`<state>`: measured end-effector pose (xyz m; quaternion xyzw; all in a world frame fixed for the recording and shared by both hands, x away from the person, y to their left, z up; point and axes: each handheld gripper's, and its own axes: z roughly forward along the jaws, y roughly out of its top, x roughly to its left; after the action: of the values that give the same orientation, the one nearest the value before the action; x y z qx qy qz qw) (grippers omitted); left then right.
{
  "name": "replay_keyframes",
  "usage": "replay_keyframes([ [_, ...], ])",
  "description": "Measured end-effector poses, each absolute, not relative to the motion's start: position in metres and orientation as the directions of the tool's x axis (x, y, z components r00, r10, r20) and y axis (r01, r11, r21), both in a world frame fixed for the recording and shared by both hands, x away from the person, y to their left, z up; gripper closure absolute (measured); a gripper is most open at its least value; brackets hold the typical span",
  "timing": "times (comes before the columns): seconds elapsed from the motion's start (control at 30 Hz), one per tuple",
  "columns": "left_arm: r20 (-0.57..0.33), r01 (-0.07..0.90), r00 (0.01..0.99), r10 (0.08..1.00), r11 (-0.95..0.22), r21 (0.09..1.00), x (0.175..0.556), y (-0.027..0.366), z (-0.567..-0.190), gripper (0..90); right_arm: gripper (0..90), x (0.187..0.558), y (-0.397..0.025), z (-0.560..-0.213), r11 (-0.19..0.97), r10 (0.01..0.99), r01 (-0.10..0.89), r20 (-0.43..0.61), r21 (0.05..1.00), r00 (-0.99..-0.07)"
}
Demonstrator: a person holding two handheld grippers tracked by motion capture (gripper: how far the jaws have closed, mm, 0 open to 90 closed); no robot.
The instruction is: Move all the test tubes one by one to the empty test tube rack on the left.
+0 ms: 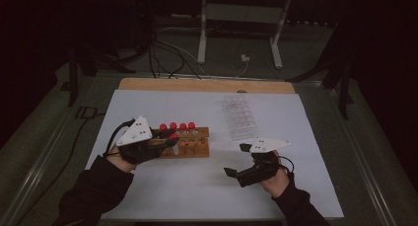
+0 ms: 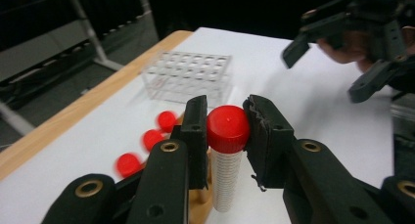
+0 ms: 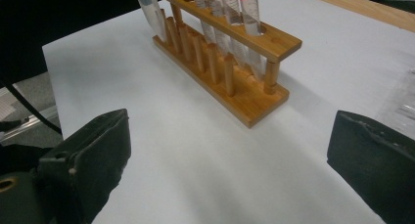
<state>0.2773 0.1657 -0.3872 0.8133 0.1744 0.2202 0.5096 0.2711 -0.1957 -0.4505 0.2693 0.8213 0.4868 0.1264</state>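
Observation:
A wooden tube rack (image 1: pixel 193 148) stands on the white table sheet (image 1: pixel 197 186), with three red-capped tubes (image 1: pixel 182 127) upright in its back row. My left gripper (image 1: pixel 170 138) is at the rack's left end, shut on the red cap of another tube (image 2: pixel 226 136). That held tube (image 3: pixel 150 11) hangs tilted by the rack's (image 3: pixel 244 94) end post. Whether its tip touches the wood I cannot tell. My right gripper (image 1: pixel 237 160) is open and empty to the right of the rack, low over the sheet, jaws wide apart in the right gripper view.
A clear plastic tube rack (image 1: pixel 240 117) lies behind and right of the wooden one, also seen as the clear rack (image 2: pixel 188 77). The table's wooden far edge (image 1: pixel 207 85) shows past the sheet. Cables and a metal stand (image 1: pixel 241 18) are on the floor beyond.

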Motion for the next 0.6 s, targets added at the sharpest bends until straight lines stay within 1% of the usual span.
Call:
replay_keyframes([
  [0.07, 0.183, 0.062, 0.831, 0.526, -0.414, 0.908, 0.277, 0.174, -0.385, 72.1, 0.0, 0.271, -0.198, -0.45, 0.373, 0.563, 0.32, 0.061, 0.871, -0.824],
  [0.33, 0.194, 0.084, 0.773, 0.604, -0.401, 0.912, 0.283, 0.203, -0.376, 72.0, 0.0, 0.27, -0.202, -0.447, 0.371, 0.569, 0.295, 0.035, 0.881, -0.822],
  [0.6, 0.195, 0.089, 0.729, 0.656, -0.374, 0.923, 0.297, 0.213, -0.372, 72.0, 0.0, 0.27, -0.205, -0.447, 0.357, 0.568, 0.294, 0.044, 0.886, -0.822],
])
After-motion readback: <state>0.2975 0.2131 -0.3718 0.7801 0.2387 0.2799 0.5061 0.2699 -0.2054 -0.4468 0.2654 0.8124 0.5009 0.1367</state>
